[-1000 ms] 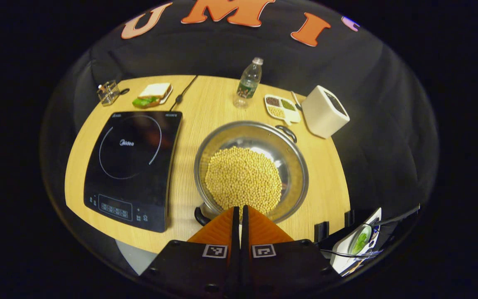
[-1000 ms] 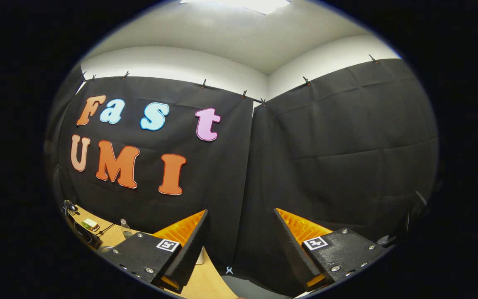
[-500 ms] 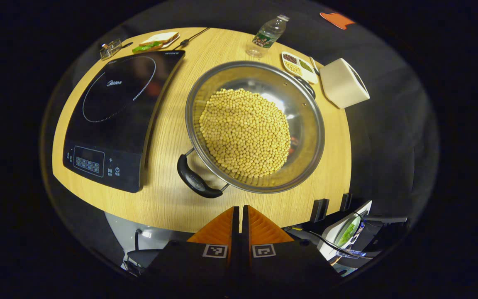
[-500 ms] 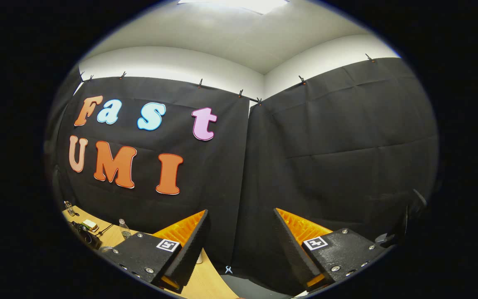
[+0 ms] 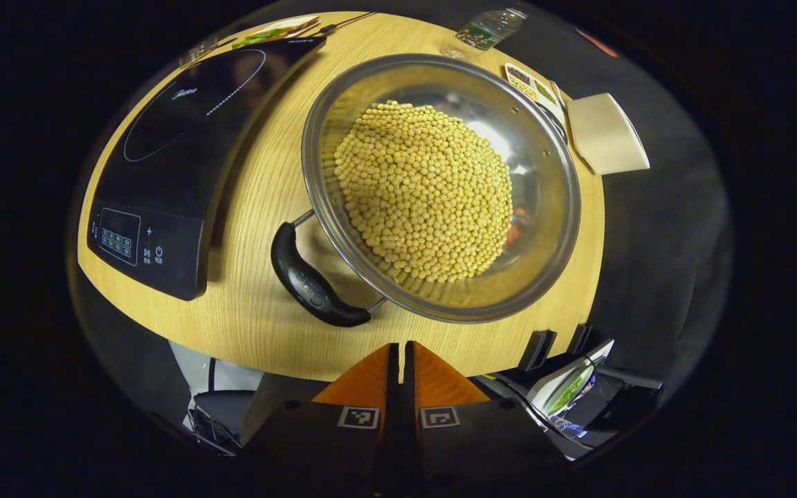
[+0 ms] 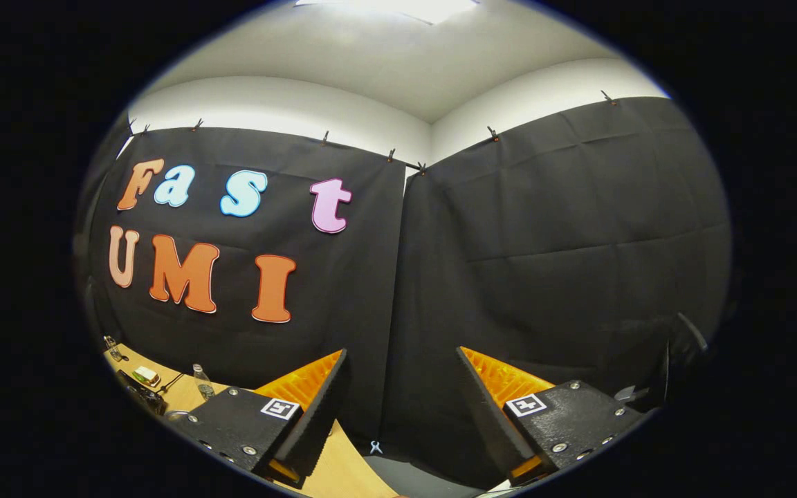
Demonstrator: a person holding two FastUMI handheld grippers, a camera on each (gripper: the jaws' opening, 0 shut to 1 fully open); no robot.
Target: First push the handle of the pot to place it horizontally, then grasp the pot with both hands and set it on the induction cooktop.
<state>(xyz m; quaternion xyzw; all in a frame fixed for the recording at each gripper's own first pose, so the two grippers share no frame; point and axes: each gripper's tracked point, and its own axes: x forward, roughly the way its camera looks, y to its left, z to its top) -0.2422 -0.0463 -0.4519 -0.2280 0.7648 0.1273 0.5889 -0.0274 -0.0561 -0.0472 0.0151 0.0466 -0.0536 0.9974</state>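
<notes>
A wide steel pot (image 5: 551, 228) heaped with yellow beans (image 5: 423, 190) stands on the wooden table (image 5: 267, 325). Its near black handle (image 5: 312, 287) points toward the table's front edge, left of centre; the far handle (image 5: 556, 119) lies at the back right. The black induction cooktop (image 5: 177, 159) lies to the pot's left. My left gripper (image 5: 399, 348) hangs above the table's front edge, just right of the near handle, shut with nothing between its fingers. My right gripper (image 6: 402, 366) is raised toward the booth wall and stands open, holding nothing.
A white box (image 5: 606, 135) sits right of the pot. Behind the pot are a small tray of seeds (image 5: 530, 83) and a water bottle (image 5: 485, 31). A sandwich plate (image 5: 277, 29) lies beyond the cooktop. Cables and devices (image 5: 571, 391) sit below the table's right front.
My left gripper has tipped downward and moved in over the pot, so the pot and its near handle loom larger. The right gripper has drifted only slightly and stays open.
</notes>
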